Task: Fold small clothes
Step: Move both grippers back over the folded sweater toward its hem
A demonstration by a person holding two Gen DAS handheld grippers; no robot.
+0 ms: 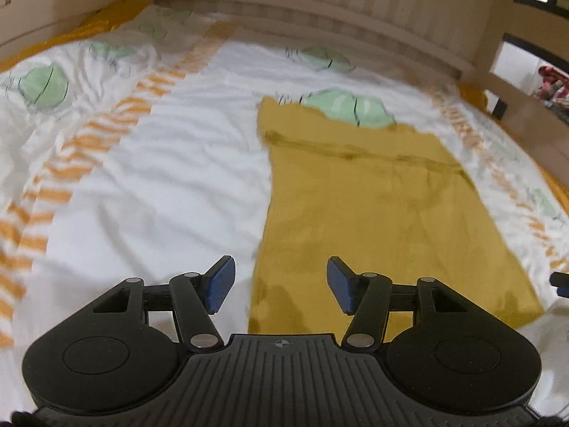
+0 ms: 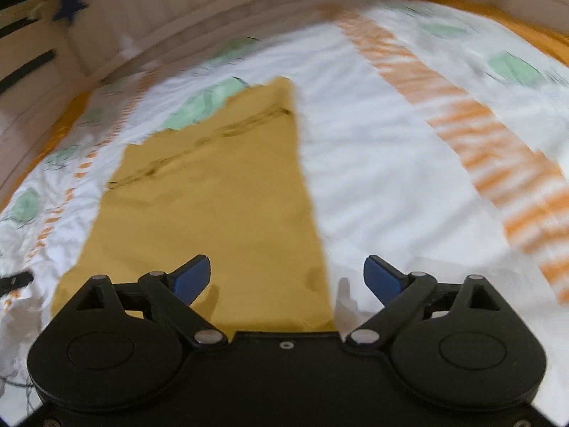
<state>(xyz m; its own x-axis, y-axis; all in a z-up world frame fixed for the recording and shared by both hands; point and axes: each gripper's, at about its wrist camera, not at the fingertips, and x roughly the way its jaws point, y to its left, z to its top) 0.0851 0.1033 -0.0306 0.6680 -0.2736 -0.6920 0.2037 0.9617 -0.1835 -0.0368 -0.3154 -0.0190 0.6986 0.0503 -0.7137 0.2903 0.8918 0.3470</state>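
A mustard-yellow garment (image 1: 373, 206) lies flat on the bed as a long folded strip; a seam crosses its far end. It also shows in the right wrist view (image 2: 213, 195). My left gripper (image 1: 281, 284) is open and empty, hovering above the garment's near left corner. My right gripper (image 2: 287, 281) is open and empty, above the garment's near right corner, with the garment's edge between its fingers. The tip of the right gripper (image 1: 560, 283) shows at the right edge of the left wrist view.
The bed sheet (image 1: 160, 178) is white with orange stripes and green leaf prints. A wooden headboard and rail (image 1: 320, 10) run along the far side. A side rail (image 1: 515, 121) stands at the right. Both views are motion-blurred.
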